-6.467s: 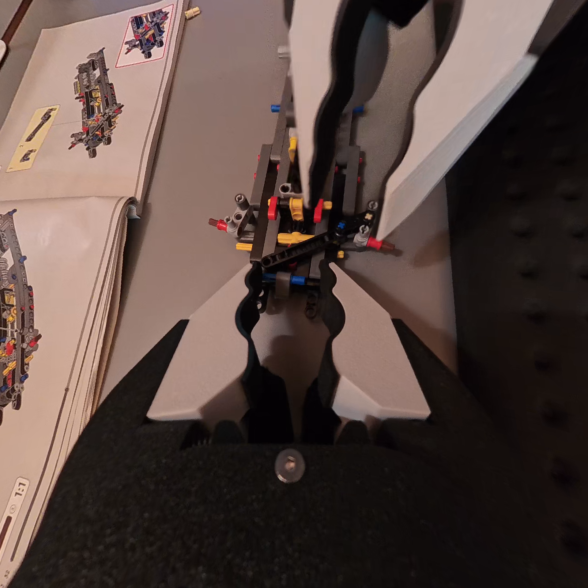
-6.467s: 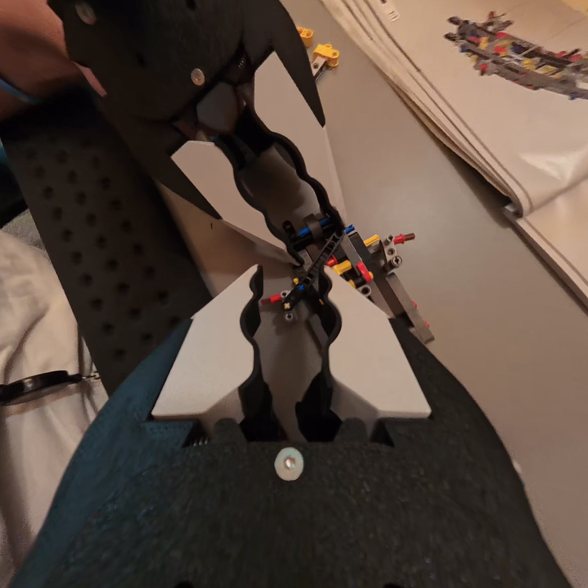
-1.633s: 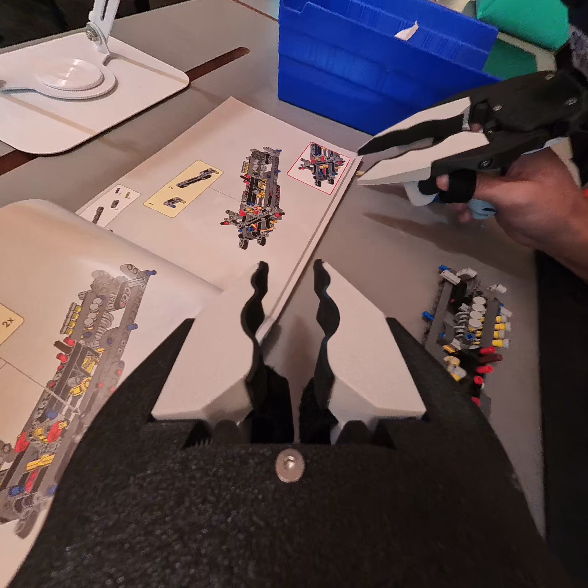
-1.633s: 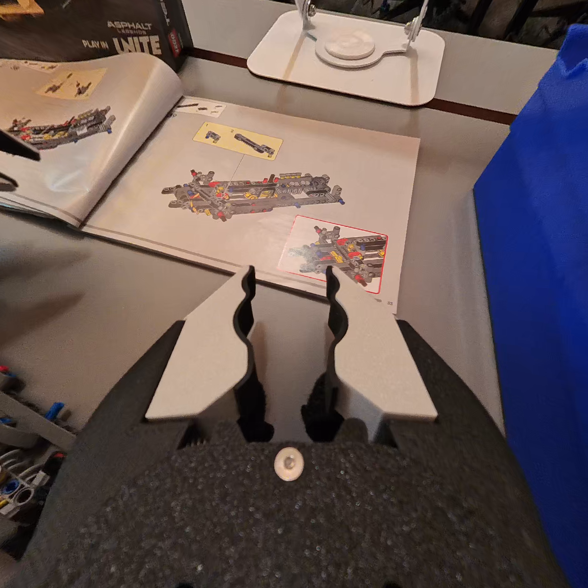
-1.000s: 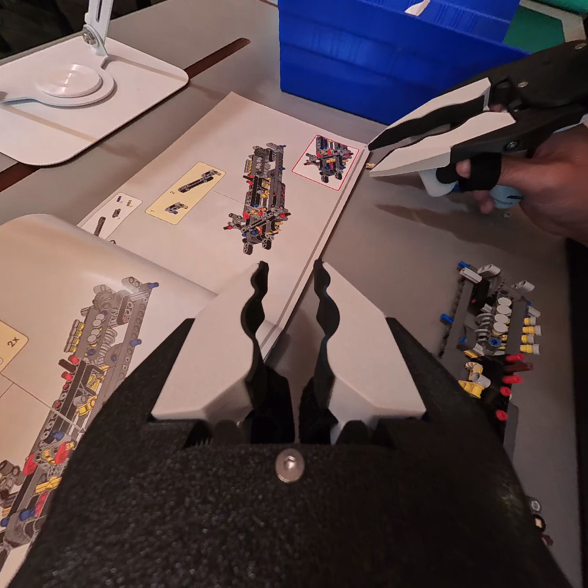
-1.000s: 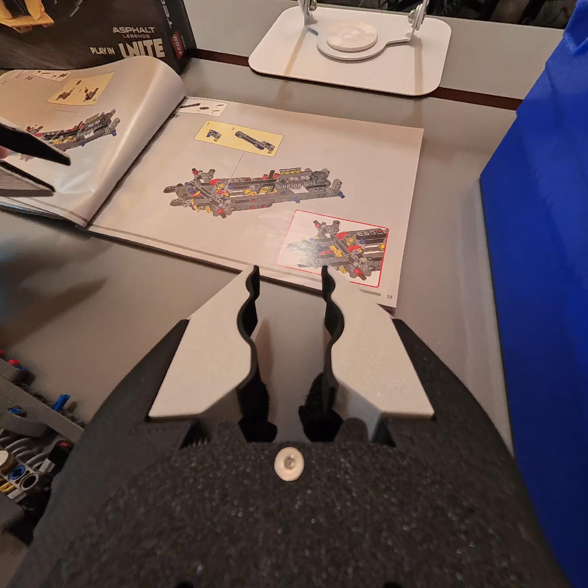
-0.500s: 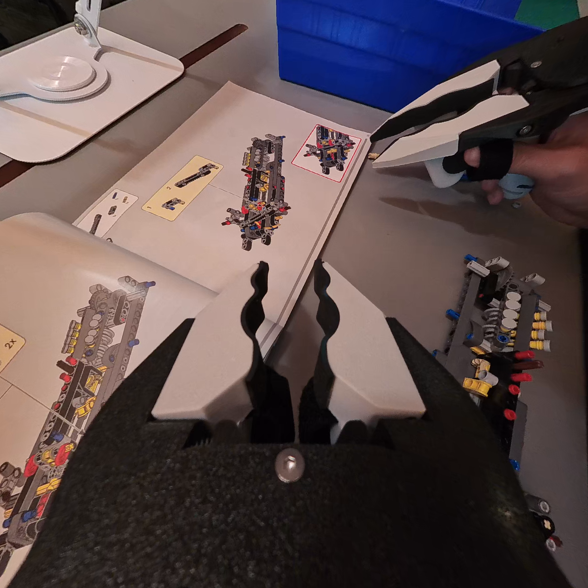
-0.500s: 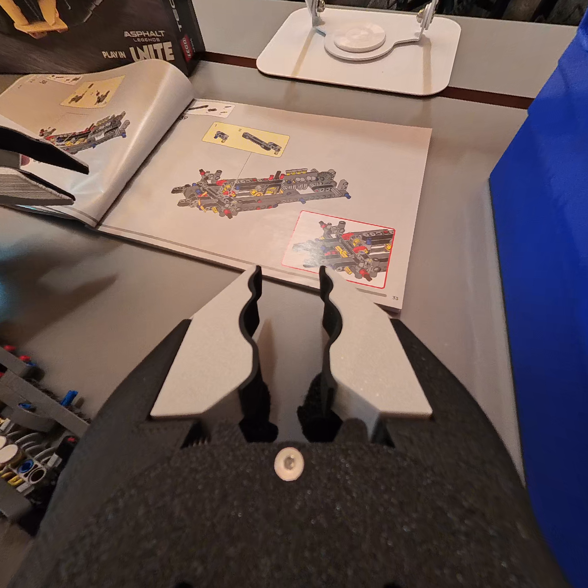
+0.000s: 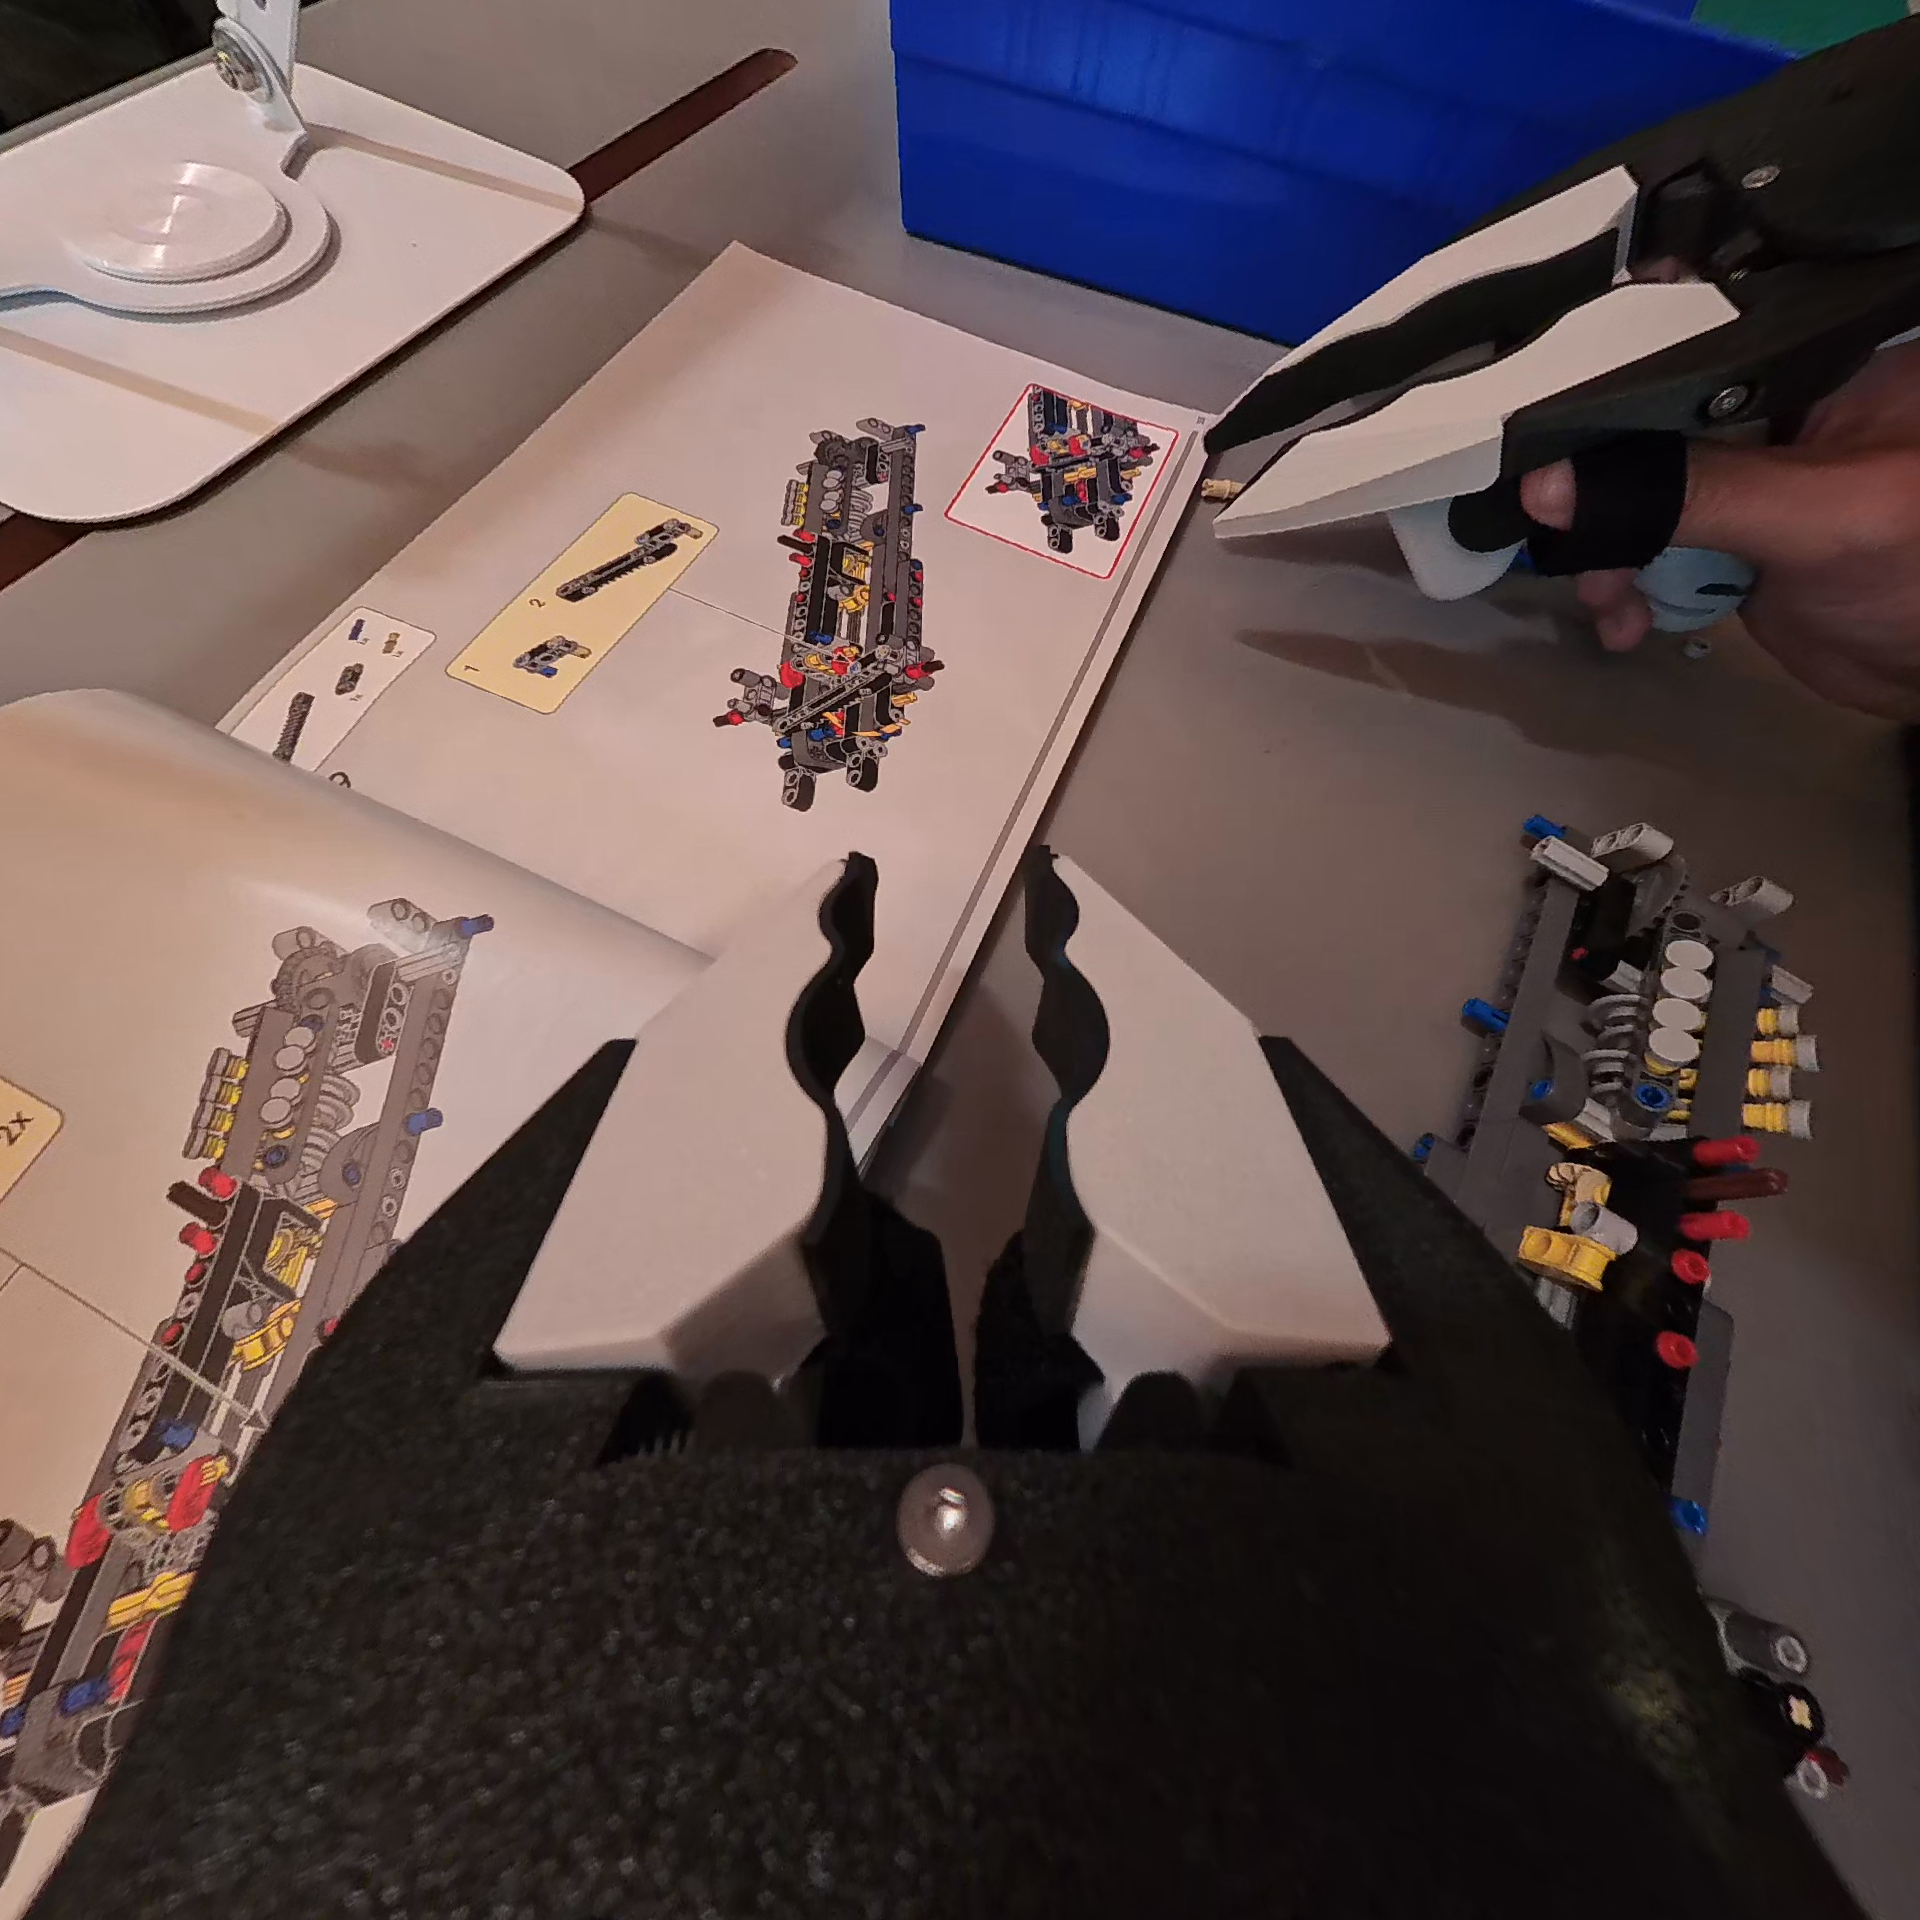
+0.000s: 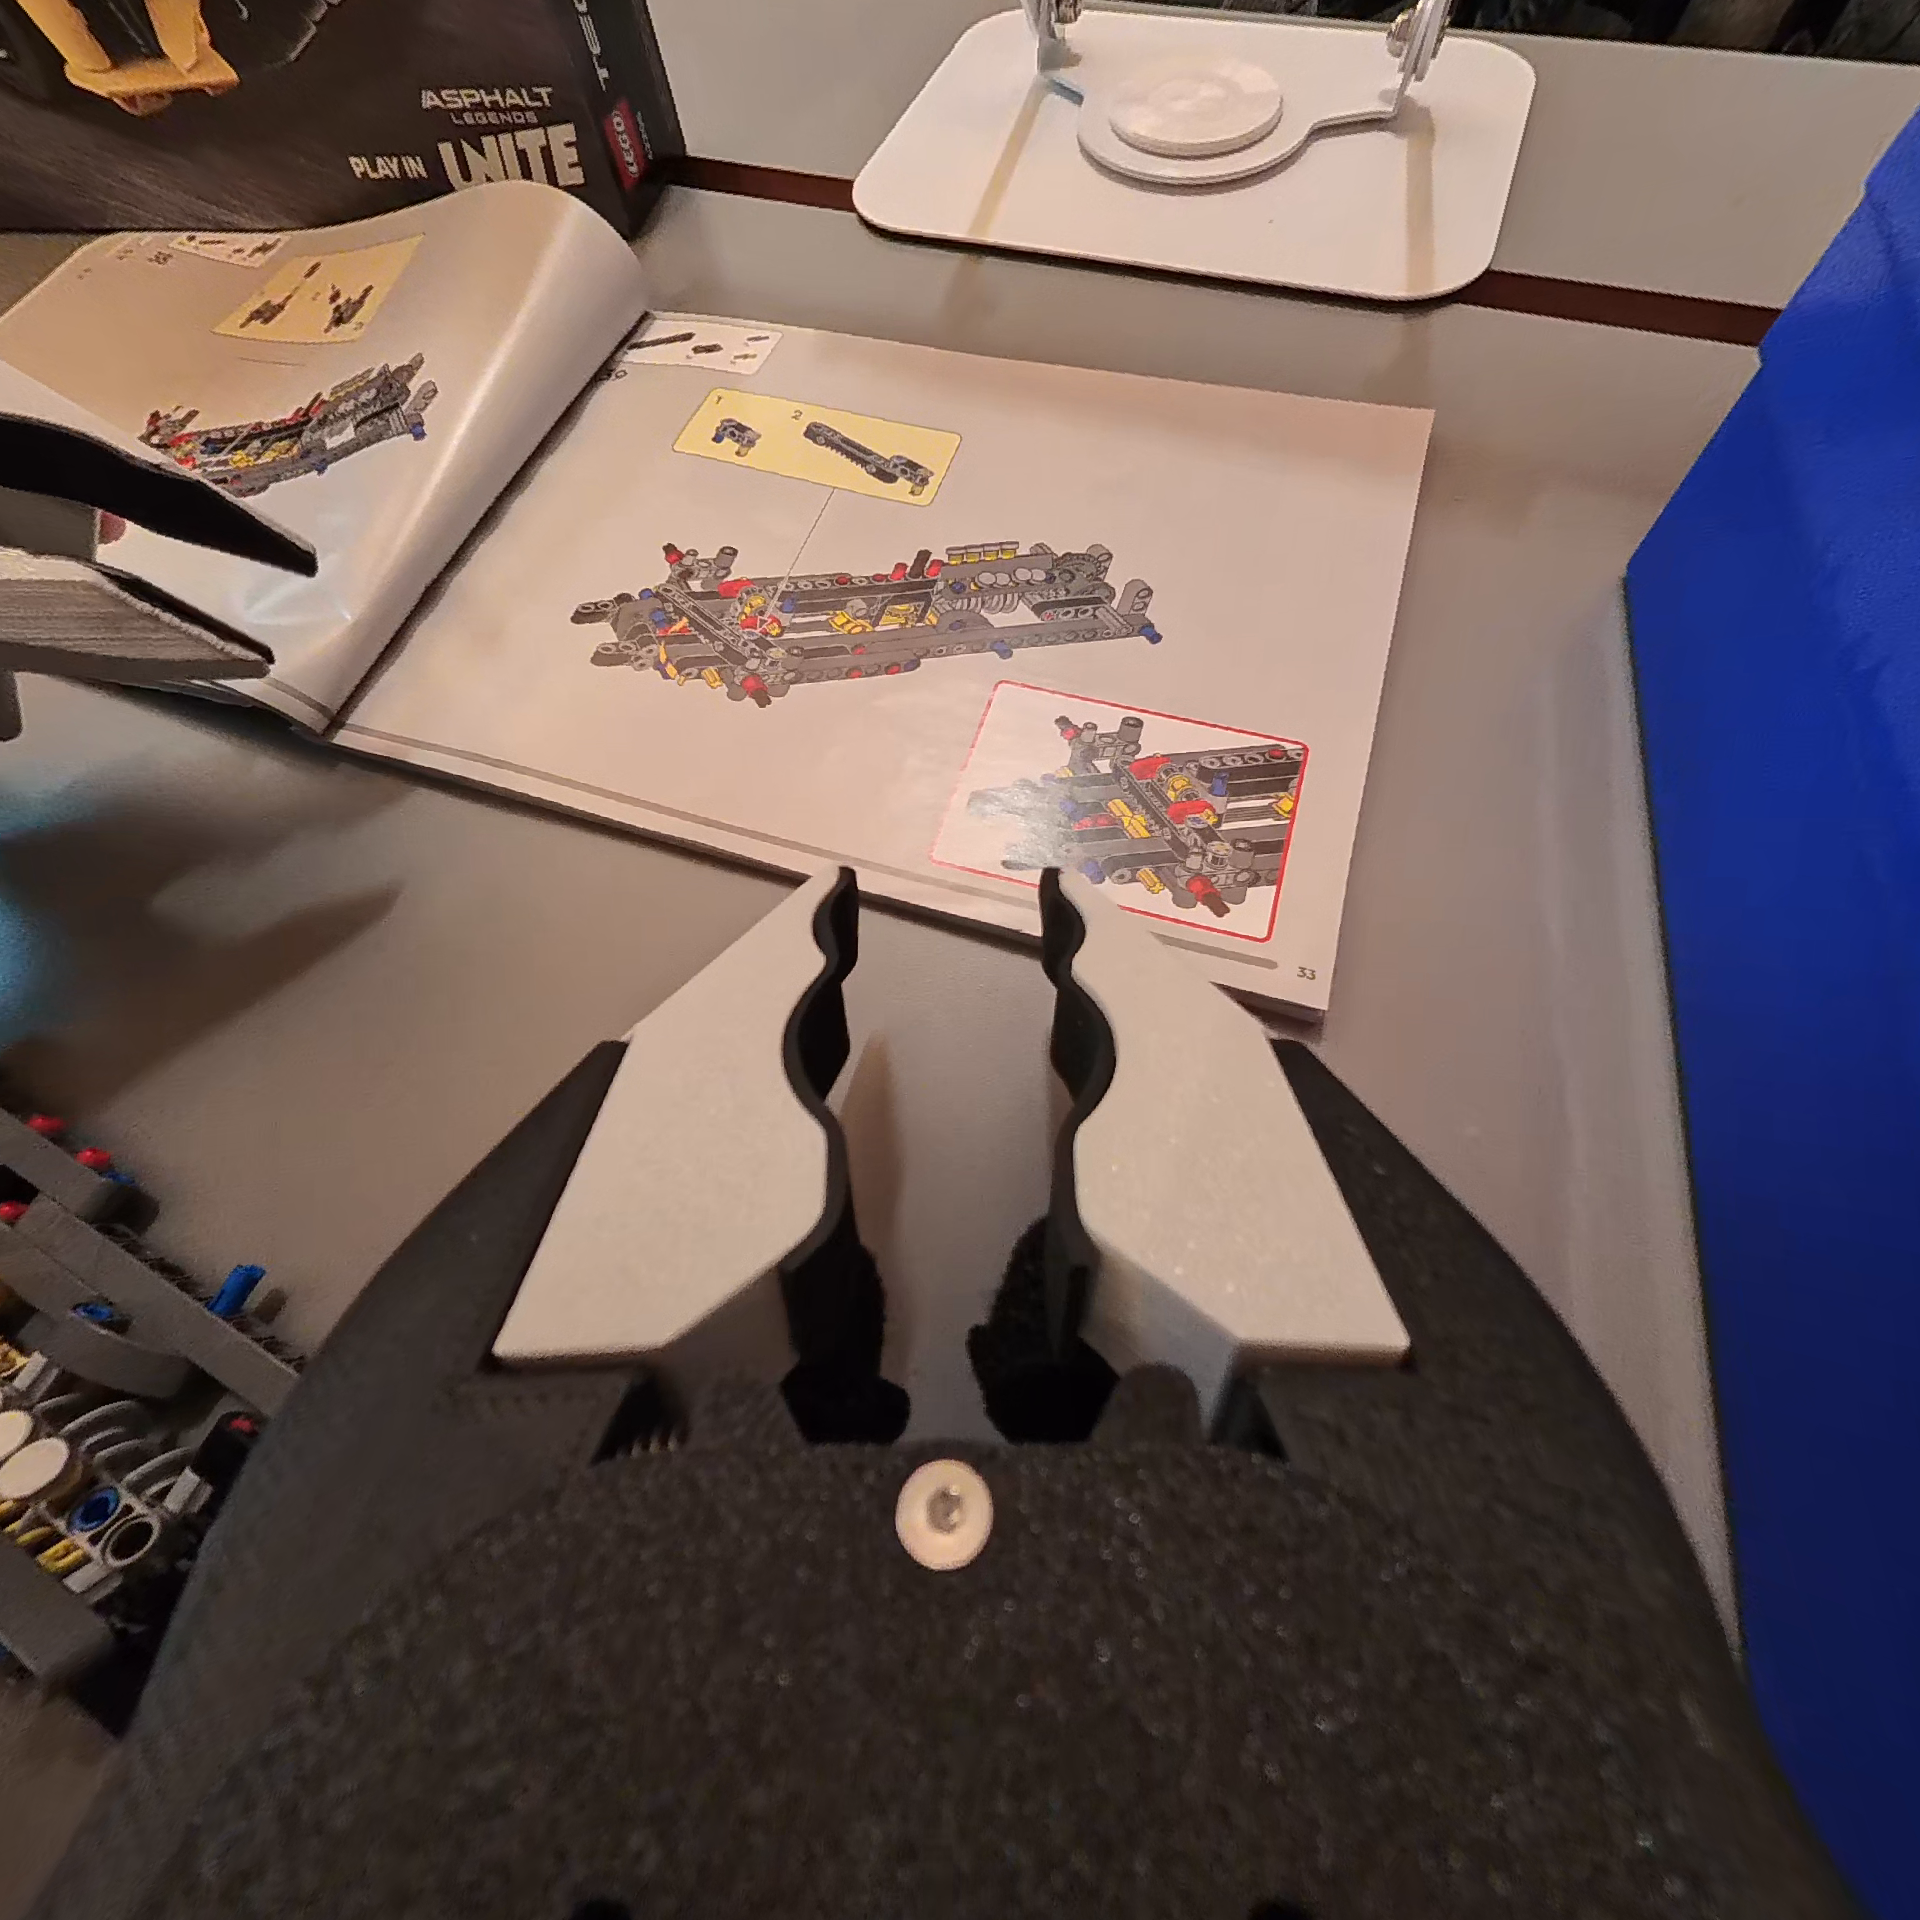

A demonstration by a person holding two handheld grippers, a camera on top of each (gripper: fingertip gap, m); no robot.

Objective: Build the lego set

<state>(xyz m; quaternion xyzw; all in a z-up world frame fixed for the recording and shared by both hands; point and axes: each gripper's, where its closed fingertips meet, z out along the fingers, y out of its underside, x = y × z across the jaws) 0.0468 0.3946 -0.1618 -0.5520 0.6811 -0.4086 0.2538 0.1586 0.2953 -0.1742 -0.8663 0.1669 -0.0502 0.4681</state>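
- L gripper [image 9: 940, 883]: jaws apart w/ a moderate gap, nothing held; hovers over the near edge of the open instruction booklet [image 9: 665, 540].
- R gripper [image 10: 945, 894]: jaws apart about as far, empty; tips hang over bare grey counter [image 10: 436, 935] just short of the booklet's lower edge. In the left wrist view the same tool [image 9: 1226, 468] shows side-on, held by a hand [image 9: 1787, 561], w/ a small tan peg [image 9: 1218, 485] on the counter at its tip.
- Lego chassis [image 9: 1631, 1091]: partly built, long dark-grey frame w/ red, yellow, blue pins and white discs; lies flat on the counter, R of the L gripper, apart from both tools. Its end shows at lower L in the right wrist view [image 10: 94, 1382].
- Booklet: R page has a yellow parts callout, a big chassis drawing, a red-framed inset, a page no. at the corner; L page curls up.
- Lego box [image 10: 343, 104]: dark, printed lettering and a logo, stands behind the booklet.
- Blue bin [image 9: 1299, 135] at the far R of the booklet.
- White stand base [image 10: 1195, 156] farther back on the counter.
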